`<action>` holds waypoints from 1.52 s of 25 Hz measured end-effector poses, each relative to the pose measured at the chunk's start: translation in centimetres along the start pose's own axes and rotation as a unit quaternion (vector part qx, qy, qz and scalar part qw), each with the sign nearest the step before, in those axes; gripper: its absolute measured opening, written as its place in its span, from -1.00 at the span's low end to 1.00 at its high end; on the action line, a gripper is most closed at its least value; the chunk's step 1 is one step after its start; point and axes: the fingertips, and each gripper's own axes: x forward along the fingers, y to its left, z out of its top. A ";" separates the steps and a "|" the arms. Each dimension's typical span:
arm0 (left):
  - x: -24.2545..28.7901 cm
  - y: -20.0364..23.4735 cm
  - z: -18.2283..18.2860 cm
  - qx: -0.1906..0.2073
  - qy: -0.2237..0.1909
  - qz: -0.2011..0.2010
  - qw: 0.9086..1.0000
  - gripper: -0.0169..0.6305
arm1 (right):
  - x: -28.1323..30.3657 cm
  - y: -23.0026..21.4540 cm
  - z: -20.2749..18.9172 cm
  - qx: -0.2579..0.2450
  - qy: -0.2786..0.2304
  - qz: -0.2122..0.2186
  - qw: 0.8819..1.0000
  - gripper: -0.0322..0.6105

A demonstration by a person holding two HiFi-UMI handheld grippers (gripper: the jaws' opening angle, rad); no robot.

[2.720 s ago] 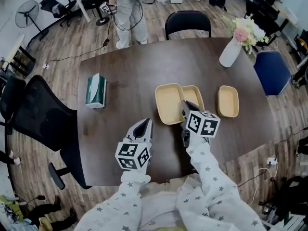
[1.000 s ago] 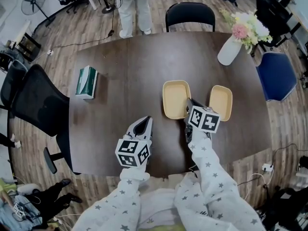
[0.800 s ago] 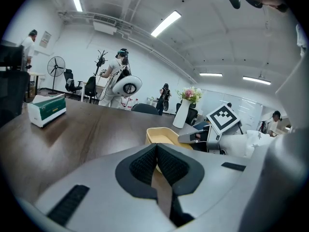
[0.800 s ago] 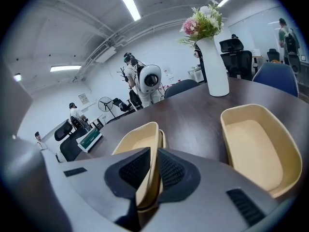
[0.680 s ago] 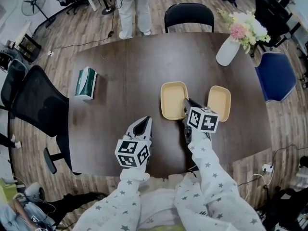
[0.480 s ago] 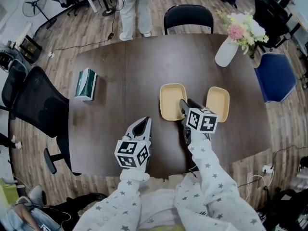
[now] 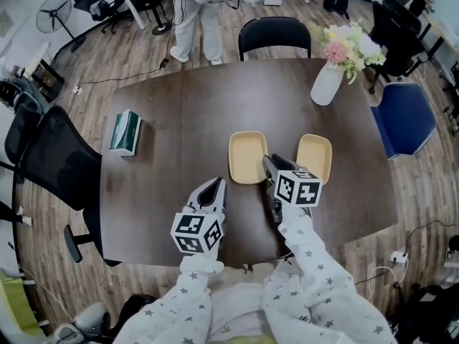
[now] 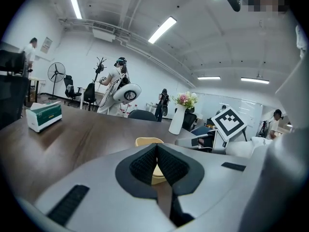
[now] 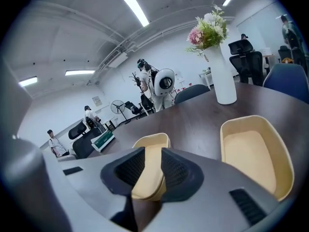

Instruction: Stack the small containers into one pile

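Observation:
Two beige containers lie on the dark table. The left one (image 7: 247, 156) (image 9: 150, 143) looks like a nested pair. The other (image 7: 314, 158) (image 9: 253, 153) lies apart, to its right. My right gripper (image 7: 267, 165) (image 9: 147, 170) is at the left container's near right rim, its jaws opening. The rim stands between the pads with no visible press on it. My left gripper (image 7: 213, 189) (image 8: 155, 149) hovers near the table's front edge, short of the containers, shut and holding nothing. In the left gripper view the left container (image 8: 148, 141) shows just beyond its tips.
A white vase of flowers (image 7: 326, 84) (image 9: 223, 81) stands at the back right. A green tissue box (image 7: 125, 131) (image 8: 44, 116) lies at the far left of the table. Office chairs ring the table, and a person (image 7: 204, 16) stands beyond its far edge.
The container my right gripper held beside the left one 2.7 s ago now rests in it. The gripper stays at that rim. My left gripper has not moved.

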 end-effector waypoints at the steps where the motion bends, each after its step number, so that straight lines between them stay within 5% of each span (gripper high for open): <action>1: 0.1 -0.4 0.1 0.001 -0.002 -0.003 1.000 -0.87 | -0.4 0.0 0.0 -0.005 -0.001 0.000 1.000 -0.59; 8: 0.8 -3.0 0.9 0.019 -0.005 -0.046 0.999 -0.87 | -3.4 -1.1 0.3 0.006 -0.023 -0.022 0.999 -0.82; 28: 4.3 -10.2 -1.0 0.052 0.043 -0.207 0.976 -0.87 | -11.9 -8.2 -0.1 0.066 -0.095 -0.163 0.980 -0.83; 38: 6.4 -14.1 -3.2 0.048 0.075 -0.218 0.972 -0.87 | -14.1 -13.2 -0.3 0.059 -0.072 -0.190 0.977 -0.82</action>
